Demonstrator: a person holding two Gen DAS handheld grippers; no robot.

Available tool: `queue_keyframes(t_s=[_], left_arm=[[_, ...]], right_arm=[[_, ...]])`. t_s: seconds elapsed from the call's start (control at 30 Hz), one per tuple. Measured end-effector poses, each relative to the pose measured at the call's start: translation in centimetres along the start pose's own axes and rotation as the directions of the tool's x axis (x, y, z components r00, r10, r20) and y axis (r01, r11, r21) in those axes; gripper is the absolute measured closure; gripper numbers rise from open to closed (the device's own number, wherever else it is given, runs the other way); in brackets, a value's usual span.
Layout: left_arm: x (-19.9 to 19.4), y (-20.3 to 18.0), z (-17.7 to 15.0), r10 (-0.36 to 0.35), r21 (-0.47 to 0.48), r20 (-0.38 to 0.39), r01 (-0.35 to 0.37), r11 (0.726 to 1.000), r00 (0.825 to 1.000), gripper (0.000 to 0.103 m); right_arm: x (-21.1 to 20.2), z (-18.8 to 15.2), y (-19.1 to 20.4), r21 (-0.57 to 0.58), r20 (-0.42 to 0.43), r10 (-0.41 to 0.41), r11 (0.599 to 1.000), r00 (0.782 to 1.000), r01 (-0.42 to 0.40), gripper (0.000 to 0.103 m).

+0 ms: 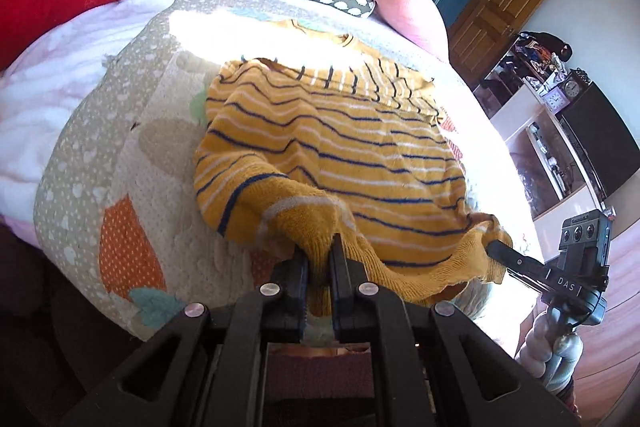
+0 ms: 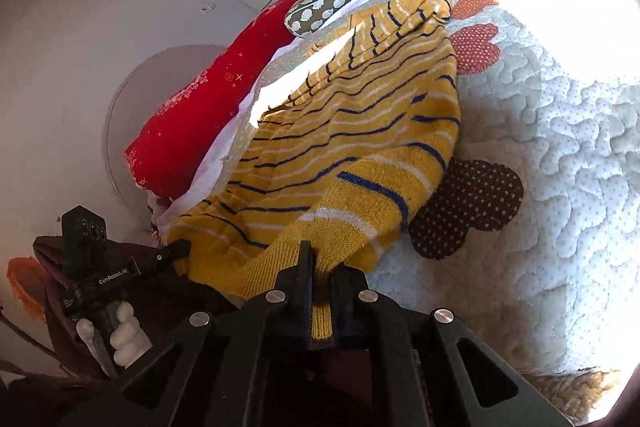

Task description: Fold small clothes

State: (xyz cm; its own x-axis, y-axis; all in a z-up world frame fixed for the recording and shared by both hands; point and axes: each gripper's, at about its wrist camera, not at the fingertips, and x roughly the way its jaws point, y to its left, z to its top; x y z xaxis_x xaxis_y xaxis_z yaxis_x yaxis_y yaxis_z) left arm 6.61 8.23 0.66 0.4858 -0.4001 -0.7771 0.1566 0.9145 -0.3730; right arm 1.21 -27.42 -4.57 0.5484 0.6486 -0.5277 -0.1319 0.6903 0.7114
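Both jaws tight on sweater

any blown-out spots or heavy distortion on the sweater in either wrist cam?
Left wrist view: sunlight washes out the collar end of the sweater and the quilt beside it; the near hem, held by the left gripper, is well exposed. Right wrist view: a big blown-out patch on the quilt at upper right, a smaller one on the sweater's far side. Both views show fisheye curving and dark corners.

The right gripper carries the letters "DAS"; the left gripper carries "GenRobot.AI".
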Motion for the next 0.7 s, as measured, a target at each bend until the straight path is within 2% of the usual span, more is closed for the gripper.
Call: queue_keyframes(t_s=[0.1, 0.3, 0.43, 0.53, 0.7], left_arm=[[0.8, 0.3, 3.7, -0.015, -0.033, 0.029, 0.016, 0.999, 0.999, 0.095], [3.4, -0.4, 11.8, 0.036, -0.033, 0.091, -0.033, 0.999, 0.995, 0.095], [7.1, -0.3, 17.7, 0.073, -0.053, 0.062, -0.070, 0.996, 0.995, 0.095], [10.0, -0.3, 21.7, 0.146, -0.036, 0.058, -0.144, 0.989, 0.988, 0.095], [16.2, 1.2, 25.9, 0.218, -0.048, -0.018, -0.219, 0.975, 0.976, 0.094]], right_arm=[[0.9, 3.8, 0.1, 0.017, 0.036, 0.030, 0.999, 0.999, -0.030, 0.095], [3.8, 12.6, 1.1, -0.001, 0.099, 0.025, 1.000, 0.995, -0.025, 0.095], [7.2, 18.4, 1.4, -0.023, 0.116, -0.047, 0.998, 0.992, 0.050, 0.095], [10.5, 22.3, 0.7, -0.033, 0.115, -0.134, 0.990, 0.984, 0.139, 0.096], [16.6, 26.8, -2.4, 0.000, 0.077, -0.260, 0.965, 0.963, 0.261, 0.095]])
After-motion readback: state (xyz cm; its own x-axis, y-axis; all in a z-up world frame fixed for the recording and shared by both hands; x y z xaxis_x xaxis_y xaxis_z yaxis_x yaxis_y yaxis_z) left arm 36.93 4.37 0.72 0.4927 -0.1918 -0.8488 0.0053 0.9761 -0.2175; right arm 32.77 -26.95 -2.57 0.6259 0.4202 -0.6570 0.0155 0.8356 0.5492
